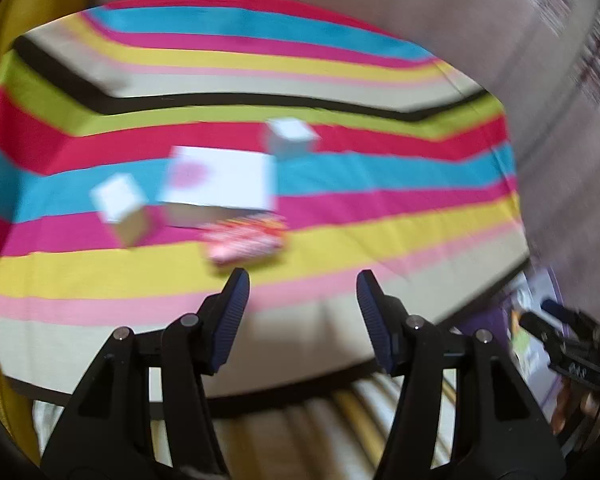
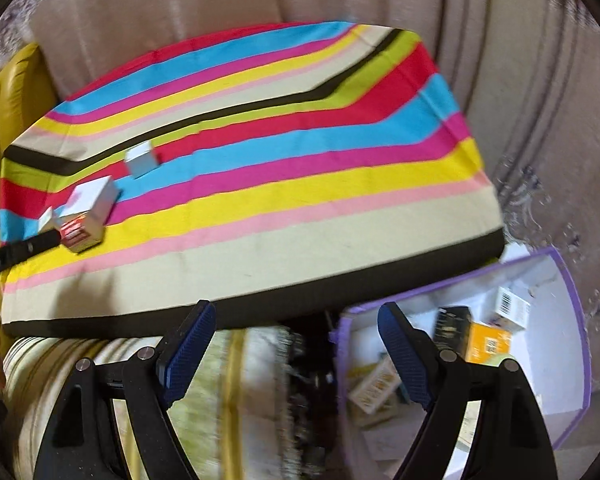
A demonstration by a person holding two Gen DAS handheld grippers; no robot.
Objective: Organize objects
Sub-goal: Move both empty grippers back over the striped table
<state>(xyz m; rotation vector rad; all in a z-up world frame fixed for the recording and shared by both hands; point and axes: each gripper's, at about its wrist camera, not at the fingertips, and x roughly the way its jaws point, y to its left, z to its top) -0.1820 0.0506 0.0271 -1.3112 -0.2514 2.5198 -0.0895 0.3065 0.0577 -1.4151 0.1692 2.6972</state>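
We're between picks: both grippers empty, jaws parted with nothing between the pads. Left gripper (image 1: 303, 280) hangs over the striped cloth (image 1: 340, 224), pointed at the cluster left of frame centre. Right gripper (image 2: 296, 320) sits at the cloth's near edge, with the purple-rimmed bin (image 2: 572, 312) at lower right of its view.

Still on the cloth, in the left view: red-and-pink packet (image 1: 246, 242) closest, just above the left fingertip; large white box (image 1: 220, 180) touching or just behind it; small white box (image 1: 120, 208) to its left; another small white box (image 1: 291, 138) above centre. Bin already holds several boxes, including an orange one (image 2: 488, 344) and a white barcode one (image 2: 512, 306).

Our read: next move is left onto the packet. It's flat and hard against the big box, so the jaws look wide enough but need to straddle it cleanly without shoving the box.

Room: the right half of the cloth is bare, plenty of swing space. The cloth's dark near edge sits between cluster and bin; carry must clear it and the bin rim. Left view is motion-blurred, so exact contacts are uncertain.
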